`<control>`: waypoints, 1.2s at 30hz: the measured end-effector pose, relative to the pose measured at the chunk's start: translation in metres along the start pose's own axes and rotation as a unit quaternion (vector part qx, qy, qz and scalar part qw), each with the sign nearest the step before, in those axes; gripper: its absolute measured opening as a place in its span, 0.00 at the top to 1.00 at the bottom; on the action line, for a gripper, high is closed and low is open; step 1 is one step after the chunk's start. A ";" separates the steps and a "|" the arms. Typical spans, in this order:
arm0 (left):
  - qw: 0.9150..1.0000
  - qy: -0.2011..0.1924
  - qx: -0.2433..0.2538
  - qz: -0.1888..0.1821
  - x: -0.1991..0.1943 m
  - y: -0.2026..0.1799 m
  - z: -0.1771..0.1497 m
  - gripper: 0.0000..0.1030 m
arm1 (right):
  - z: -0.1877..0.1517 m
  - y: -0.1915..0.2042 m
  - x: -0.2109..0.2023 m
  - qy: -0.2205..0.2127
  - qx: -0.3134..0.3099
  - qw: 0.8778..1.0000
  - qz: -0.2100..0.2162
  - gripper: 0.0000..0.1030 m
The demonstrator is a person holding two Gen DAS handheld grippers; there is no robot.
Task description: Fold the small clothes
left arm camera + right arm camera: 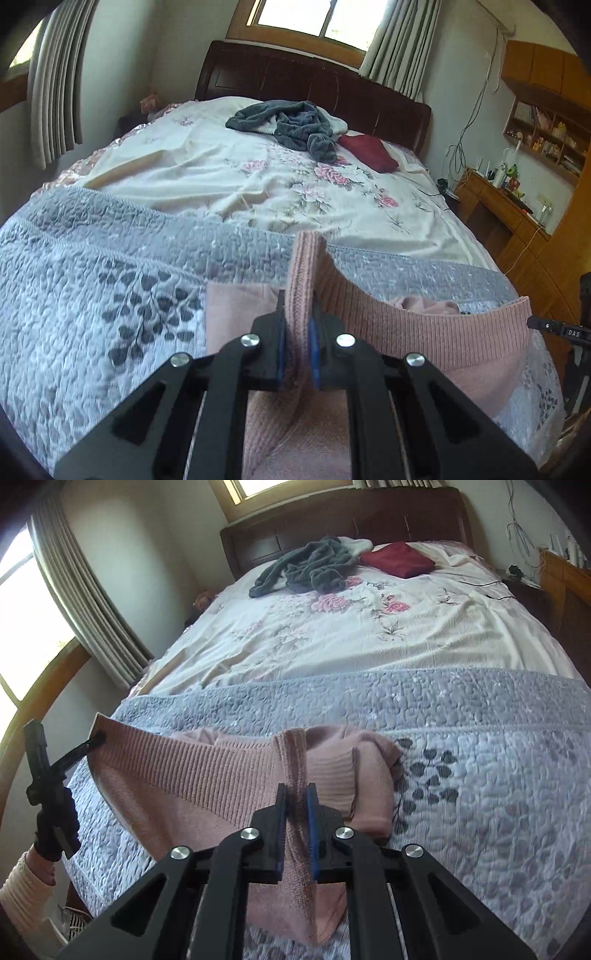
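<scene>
The left claw [298, 325] is clamped on the ribbed hem of a pink knitted sweater [424, 332], a fold of it pinched upright between the blue pads. The right claw [295, 801] likewise grips a bunched fold of the same ribbed edge. Between the two, the hem hangs stretched and lifted just above a grey quilted bedspread with a dark leaf pattern [480, 775], while the rest of the sweater lies crumpled on it. In the right wrist view a dark-gloved hand [55, 827] with a cream ribbed sleeve holds the left tool. Farther up the bed, a cream floral sheet [229, 173] carries a heap of dark grey fleece clothing [291, 125] and a folded dark red cloth [369, 151] near the dark wooden headboard [295, 77].
</scene>
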State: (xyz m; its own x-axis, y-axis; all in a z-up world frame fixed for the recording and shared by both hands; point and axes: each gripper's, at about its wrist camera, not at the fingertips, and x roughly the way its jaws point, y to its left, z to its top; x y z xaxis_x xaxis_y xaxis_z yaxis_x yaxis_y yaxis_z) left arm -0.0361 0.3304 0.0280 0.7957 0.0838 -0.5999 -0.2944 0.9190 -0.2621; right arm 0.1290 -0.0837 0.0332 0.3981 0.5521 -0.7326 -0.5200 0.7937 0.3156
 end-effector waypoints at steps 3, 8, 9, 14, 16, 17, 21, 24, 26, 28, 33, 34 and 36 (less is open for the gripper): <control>1.000 0.000 0.013 0.012 0.037 -0.002 0.019 0.92 | 0.029 -0.017 0.033 0.003 0.024 1.000 -0.004 0.91; 0.998 0.048 -0.004 0.032 0.116 0.007 0.016 0.92 | 0.048 -0.045 0.109 0.048 0.057 0.997 -0.033 0.91; 0.997 0.062 -0.010 0.035 0.131 0.011 0.011 0.92 | 0.047 -0.049 0.124 0.059 0.059 0.996 -0.041 0.91; 0.993 0.104 -0.009 0.061 0.180 0.024 -0.016 0.91 | 0.037 -0.066 0.168 0.087 0.067 0.992 -0.065 0.91; 0.991 0.116 -0.011 0.073 0.192 0.034 -0.024 0.91 | 0.034 -0.074 0.177 0.094 0.072 0.990 -0.072 0.91; 0.989 0.122 -0.017 0.078 0.196 0.039 -0.027 0.90 | 0.032 -0.078 0.181 0.096 0.074 0.990 -0.073 0.91; 0.985 0.141 -0.050 0.081 0.206 0.061 -0.035 0.79 | 0.028 -0.084 0.183 0.094 0.087 0.990 -0.066 0.88; 0.985 0.141 -0.066 0.071 0.196 0.066 -0.032 0.76 | 0.026 -0.082 0.168 0.080 0.100 0.991 -0.048 0.79; 0.987 0.131 -0.065 0.072 0.180 0.067 -0.029 0.72 | 0.020 -0.077 0.152 0.077 0.099 0.991 -0.040 0.69; 0.989 0.115 -0.052 0.083 0.159 0.067 -0.027 0.67 | 0.009 -0.067 0.133 0.077 0.080 0.994 -0.026 0.68; 0.992 0.096 -0.020 0.080 0.108 0.057 -0.032 0.59 | -0.041 -0.052 0.094 0.110 0.068 0.991 0.012 0.60; 0.992 0.102 -0.013 0.075 0.100 0.053 -0.037 0.58 | -0.051 -0.050 0.089 0.117 0.069 0.991 0.013 0.60; 0.991 0.113 -0.001 0.066 0.088 0.043 -0.050 0.57 | -0.071 -0.049 0.084 0.137 0.074 0.988 0.016 0.58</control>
State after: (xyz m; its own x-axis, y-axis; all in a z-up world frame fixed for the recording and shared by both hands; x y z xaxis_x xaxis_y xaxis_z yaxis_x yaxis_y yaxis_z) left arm -0.0047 0.3578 -0.0740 0.6110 0.1135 -0.7835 -0.3885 0.9053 -0.1718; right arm 0.1342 -0.0941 -0.0870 0.1521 0.5039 -0.8502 -0.4046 0.8166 0.4116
